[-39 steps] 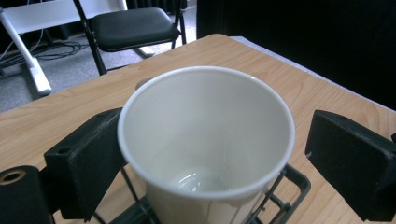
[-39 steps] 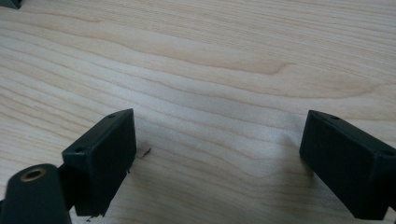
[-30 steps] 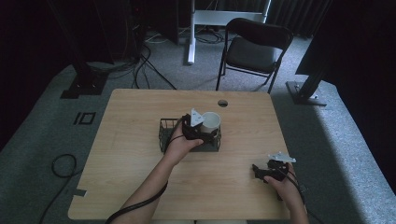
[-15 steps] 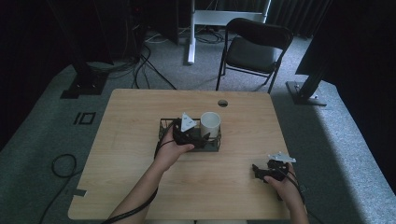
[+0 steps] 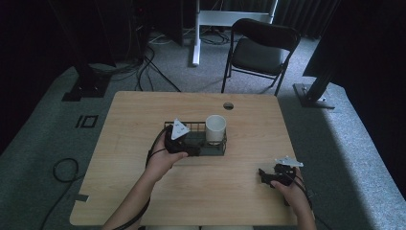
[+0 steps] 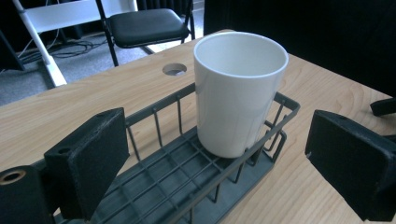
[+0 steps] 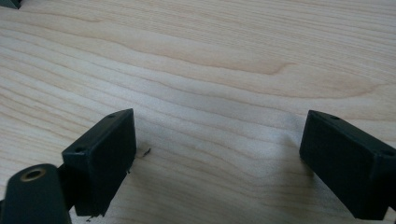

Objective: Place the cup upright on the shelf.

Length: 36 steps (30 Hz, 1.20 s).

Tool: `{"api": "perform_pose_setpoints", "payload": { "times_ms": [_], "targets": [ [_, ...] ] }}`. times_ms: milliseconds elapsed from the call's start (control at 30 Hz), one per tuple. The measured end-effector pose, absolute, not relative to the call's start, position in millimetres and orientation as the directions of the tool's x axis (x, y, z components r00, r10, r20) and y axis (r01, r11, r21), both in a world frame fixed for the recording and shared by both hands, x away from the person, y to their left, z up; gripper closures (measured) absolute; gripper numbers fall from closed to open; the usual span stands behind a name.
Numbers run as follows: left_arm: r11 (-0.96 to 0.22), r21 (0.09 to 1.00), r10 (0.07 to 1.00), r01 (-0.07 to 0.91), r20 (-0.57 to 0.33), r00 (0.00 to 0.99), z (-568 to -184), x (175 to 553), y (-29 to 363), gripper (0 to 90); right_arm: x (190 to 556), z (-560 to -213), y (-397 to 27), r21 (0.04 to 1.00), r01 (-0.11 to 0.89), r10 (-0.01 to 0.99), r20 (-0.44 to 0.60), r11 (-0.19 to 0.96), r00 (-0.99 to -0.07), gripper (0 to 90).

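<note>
Sliding leftward since a second ago, the left hand-held gripper (image 5: 195, 149) now sits clear of the white cup (image 5: 215, 128), jaws released with nothing between them. The cup stands upright at the right end of the dark wire basket (image 5: 210, 149) mid-tabletop (image 5: 134, 124); it looks empty, though its bottom is hidden. The right hand-held gripper (image 5: 264, 175) has stayed near the front edge, jaws released over bare wood.
</note>
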State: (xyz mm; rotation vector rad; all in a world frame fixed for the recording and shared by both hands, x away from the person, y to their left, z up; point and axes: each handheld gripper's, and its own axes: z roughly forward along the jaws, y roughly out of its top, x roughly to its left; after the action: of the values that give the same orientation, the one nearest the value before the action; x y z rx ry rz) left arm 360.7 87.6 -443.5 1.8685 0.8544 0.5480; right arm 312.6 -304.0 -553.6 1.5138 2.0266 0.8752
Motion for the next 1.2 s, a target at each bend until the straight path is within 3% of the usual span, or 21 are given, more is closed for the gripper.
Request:
{"api": "perform_pose_setpoints", "payload": {
  "times_ms": [767,1200],
  "targets": [
    [-0.221,0.906,0.820,0.361,-0.028,0.572,-456,337,151,6.5,313,-554,-304,0.722,0.665,0.958,0.012,0.190,-0.287,10.5],
    [-0.182,0.886,0.865,0.426,-0.062,0.498,-482,319,193,6.5,313,-554,-304,0.722,0.665,0.958,0.012,0.191,-0.287,10.5]
  ]
}}
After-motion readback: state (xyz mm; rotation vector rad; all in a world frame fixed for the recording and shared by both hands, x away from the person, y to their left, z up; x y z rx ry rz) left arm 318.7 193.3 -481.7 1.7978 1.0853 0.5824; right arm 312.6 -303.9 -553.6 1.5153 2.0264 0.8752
